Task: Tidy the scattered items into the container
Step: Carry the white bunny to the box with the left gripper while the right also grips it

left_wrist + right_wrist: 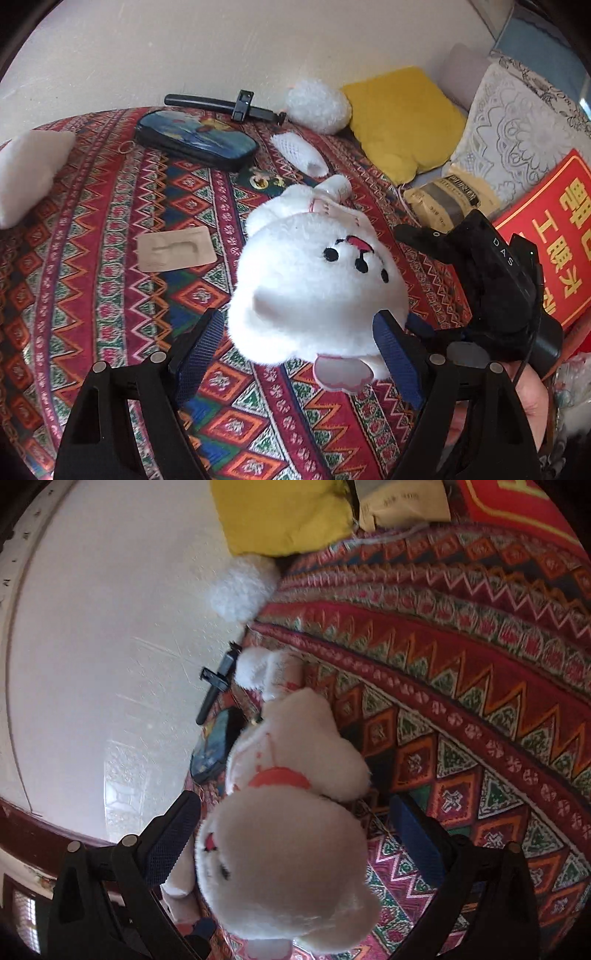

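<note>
Bedspread [92,295], patterned red, fills both frames. Plush rabbit [314,280], centre frame, lies between the wide jaws of left claw [299,354] and right claw [295,842]; neither pad visibly presses it. Pencil case [195,142], selfie stick [221,105] and card [175,249] lie scattered upper left. Container unseen; tidying looks barely begun.

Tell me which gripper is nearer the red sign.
Right. The right gripper hangs just in front of the red sign; the left gripper sits farther left, around the white plush toy.
</note>
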Demonstrator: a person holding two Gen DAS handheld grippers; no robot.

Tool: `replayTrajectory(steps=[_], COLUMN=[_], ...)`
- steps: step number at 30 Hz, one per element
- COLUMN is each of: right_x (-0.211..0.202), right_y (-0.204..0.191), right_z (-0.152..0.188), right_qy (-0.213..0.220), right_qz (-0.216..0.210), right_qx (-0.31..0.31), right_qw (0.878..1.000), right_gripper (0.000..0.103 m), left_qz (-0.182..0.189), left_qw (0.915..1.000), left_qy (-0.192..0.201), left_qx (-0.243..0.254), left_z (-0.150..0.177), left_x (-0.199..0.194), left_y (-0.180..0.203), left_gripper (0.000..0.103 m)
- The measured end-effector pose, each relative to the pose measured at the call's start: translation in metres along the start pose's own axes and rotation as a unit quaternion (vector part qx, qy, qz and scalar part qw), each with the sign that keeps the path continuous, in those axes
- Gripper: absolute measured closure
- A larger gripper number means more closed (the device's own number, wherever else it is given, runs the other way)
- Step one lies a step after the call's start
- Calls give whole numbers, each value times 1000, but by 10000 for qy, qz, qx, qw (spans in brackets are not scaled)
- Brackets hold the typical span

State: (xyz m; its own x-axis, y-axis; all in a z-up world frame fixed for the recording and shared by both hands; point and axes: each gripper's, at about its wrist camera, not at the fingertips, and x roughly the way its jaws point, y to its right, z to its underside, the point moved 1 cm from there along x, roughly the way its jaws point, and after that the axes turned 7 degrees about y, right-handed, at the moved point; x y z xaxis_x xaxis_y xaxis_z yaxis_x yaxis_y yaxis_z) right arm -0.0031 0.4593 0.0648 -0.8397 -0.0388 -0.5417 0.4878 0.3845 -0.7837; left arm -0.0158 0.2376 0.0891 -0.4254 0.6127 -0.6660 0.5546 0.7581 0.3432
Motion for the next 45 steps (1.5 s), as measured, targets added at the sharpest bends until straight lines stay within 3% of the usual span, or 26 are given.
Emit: replayTrajectory(steps=[5, 9, 11, 17, 22, 28, 33, 36, 39, 41, 43, 45], right_x=[32, 36, 39, 30, 13, -29, -60, -66, -65, -54, -34, -3], right_y=[15, 14, 13, 17, 1, -68, -161, -237, -316, -360, -395, -422], right_z=[1, 2, 5, 11, 18, 51, 115, 179, 258, 313, 363, 411], right_qy=[-494, -586, -735, -674, -613, -550, -761, -1132, -1618, -1918, -2121, -2223], right_qz=[-295, -428, -650, -710, -961, -1718, -2545, -3142, -3688, -3817, -3808, -3543], right_qx=[262, 243, 371, 568, 658, 59, -819, -1421, -1950, -2254, -2477, -2813], right_qw=[9980, 9971, 9945, 9936, 9913, 9836, 9606, 9318, 8943, 8756, 8653, 8637], right_gripper=[1, 1, 12, 20, 23, 23, 23, 23, 23, 22, 15, 8], left_qz=[50, 73, 60, 79, -88, -406, -1029, -1507, -1866, -2010, -2228, -2967], left_qw=[9996, 9989, 9986, 9975, 9943, 9841, 9675, 9489, 9303, 9187, 9034, 8833], left_qy=[80, 160, 204, 272, 665, 1413, 2199, 2743, 3150, 3332, 3502, 3256], left_qx=[251, 430, 474, 649, 834, 998, 701, 398, -206, -670, -1076, -1605], left_z=[1, 3, 3, -2, -7, -10, -5, -1, 3, 7, 11, 16], left_x=[25, 28, 28, 23, -17, -120, -241, -324, -397, -431, -450, -454], left_y=[16, 20, 19, 16, 17, -1, -58, -113, -183, -238, -298, -359], left_gripper=[0, 0, 0, 0, 0, 0, 0, 0, 0, 0, 0, 0])
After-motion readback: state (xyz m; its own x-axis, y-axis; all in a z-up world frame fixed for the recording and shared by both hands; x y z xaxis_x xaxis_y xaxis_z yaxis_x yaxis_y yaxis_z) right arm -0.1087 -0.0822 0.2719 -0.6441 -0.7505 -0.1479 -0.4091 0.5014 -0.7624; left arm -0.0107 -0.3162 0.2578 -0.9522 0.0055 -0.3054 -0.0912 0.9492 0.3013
